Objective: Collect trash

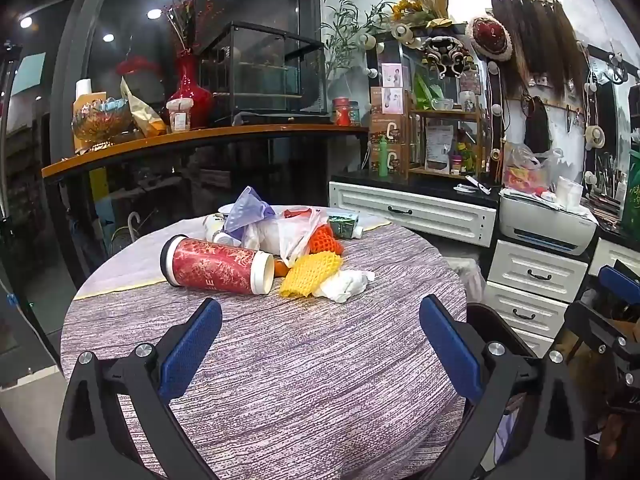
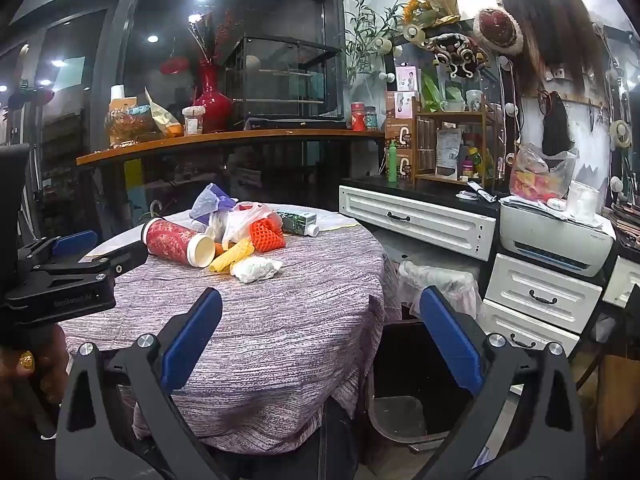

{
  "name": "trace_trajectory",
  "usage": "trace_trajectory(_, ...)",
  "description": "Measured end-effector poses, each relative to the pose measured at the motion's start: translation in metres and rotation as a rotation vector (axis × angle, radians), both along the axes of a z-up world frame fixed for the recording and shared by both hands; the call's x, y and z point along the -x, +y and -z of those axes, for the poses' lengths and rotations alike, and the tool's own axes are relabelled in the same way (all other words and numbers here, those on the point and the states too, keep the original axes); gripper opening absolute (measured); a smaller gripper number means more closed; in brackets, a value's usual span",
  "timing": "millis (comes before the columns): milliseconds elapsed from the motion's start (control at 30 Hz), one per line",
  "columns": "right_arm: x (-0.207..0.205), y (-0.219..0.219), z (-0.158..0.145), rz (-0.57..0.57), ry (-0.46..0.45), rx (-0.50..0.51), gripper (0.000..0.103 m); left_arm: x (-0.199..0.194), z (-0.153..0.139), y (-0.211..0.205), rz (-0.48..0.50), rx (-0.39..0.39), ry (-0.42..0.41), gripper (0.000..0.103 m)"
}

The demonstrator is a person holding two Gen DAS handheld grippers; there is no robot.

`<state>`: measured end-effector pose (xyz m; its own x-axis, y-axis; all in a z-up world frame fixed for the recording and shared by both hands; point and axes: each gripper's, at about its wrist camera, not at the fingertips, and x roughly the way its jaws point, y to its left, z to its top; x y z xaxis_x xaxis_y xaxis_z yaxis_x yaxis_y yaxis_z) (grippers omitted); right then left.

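A pile of trash lies at the far side of the round table (image 1: pixel 280 360): a red patterned cylinder can (image 1: pixel 216 266) on its side, a yellow foam net (image 1: pixel 310 274), an orange foam net (image 1: pixel 326 240), a crumpled white tissue (image 1: pixel 346 284), a white plastic bag (image 1: pixel 296 228), a purple bag (image 1: pixel 248 208) and a green carton (image 1: pixel 344 224). My left gripper (image 1: pixel 320 312) is open and empty, above the table, short of the pile. My right gripper (image 2: pixel 320 304) is open and empty, off the table's near right edge, above a dark bin (image 2: pixel 412 408). The can (image 2: pixel 178 242) and tissue (image 2: pixel 256 268) also show there.
A clear-bag-lined bin (image 2: pixel 440 284) stands right of the table. White drawers (image 2: pixel 416 220) and a printer (image 2: pixel 556 244) line the right wall. A wooden shelf (image 1: pixel 200 140) with a red vase (image 1: pixel 192 88) runs behind the table.
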<state>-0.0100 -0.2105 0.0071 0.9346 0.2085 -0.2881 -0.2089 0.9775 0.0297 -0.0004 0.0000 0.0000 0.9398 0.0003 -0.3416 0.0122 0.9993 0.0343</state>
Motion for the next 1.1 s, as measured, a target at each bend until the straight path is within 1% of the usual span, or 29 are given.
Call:
trace_trajectory(67,-0.0002,0.0002,0.0001,0.000,0.001,0.001,0.098,-0.0010,0.0002,-0.0002,0.000,-0.004,0.017,0.098)
trace_trajectory(1067,-0.0021,0.0008,0.0002,-0.003,0.004,-0.003,0.098,0.0004,-0.0002,0.0002,0.001,-0.002,0.016,0.098)
trace_trajectory(1100,-0.0023,0.0007,0.0003,-0.002,0.005,-0.004,0.098,-0.0052,0.0056,0.0053,0.001,-0.001,0.018,0.098)
